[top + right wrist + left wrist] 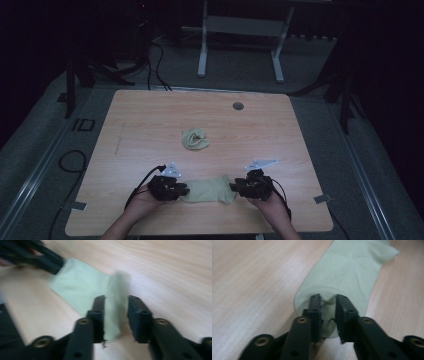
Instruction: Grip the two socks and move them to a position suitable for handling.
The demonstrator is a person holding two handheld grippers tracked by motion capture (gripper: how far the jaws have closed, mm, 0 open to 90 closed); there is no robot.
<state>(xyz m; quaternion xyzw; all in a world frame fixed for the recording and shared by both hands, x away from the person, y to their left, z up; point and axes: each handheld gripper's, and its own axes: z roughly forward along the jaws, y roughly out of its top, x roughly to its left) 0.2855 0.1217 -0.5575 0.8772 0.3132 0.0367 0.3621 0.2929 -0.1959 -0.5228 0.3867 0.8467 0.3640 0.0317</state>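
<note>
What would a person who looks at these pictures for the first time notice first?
The eye goes first to the flat pale green fabric sock near the front edge of the light wooden table, stretched between the left gripper and the right gripper, one at each end. In the left gripper view the jaws pinch a fold of its end; in the right gripper view a raised fold stands between the jaws. Farther back, mid-table, lies a crumpled pale green sock ball.

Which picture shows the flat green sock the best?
The left gripper view: the flat sock is big and sharp, one end bunched between the black jaws. The right gripper view shows it blurred, an edge standing up between the jaws. The high view shows it small and dim.
</note>
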